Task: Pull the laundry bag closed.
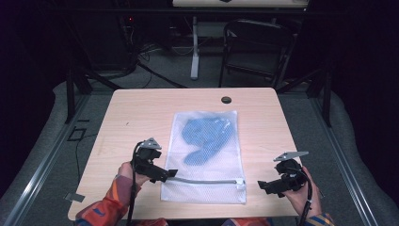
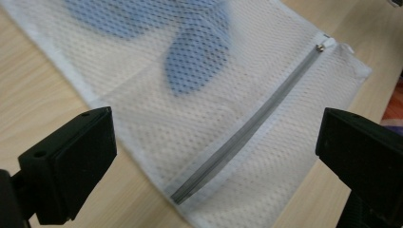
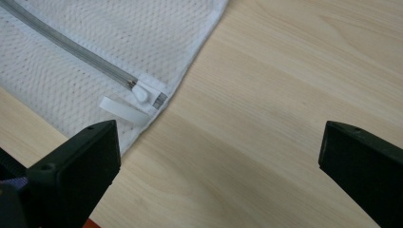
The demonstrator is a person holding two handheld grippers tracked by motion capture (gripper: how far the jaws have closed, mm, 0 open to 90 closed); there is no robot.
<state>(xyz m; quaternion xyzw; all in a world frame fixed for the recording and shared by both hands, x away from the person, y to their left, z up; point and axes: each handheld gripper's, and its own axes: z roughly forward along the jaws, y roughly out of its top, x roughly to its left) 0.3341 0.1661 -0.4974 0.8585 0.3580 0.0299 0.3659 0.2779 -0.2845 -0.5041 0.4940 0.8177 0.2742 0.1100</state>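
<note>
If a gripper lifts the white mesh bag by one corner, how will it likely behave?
The mesh bag is thin netting lying flat, so it would probably droop limply. The blue cloth inside looks soft and may slide toward the low end. It likely weighs little.

Bag: white mesh laundry bag, lying flat at the middle of the table.
Contents: 1 blue garment, crumpled inside, seen through the mesh.
Zipper: grey zipper, closed, along the near edge; pull at its right end.
</note>
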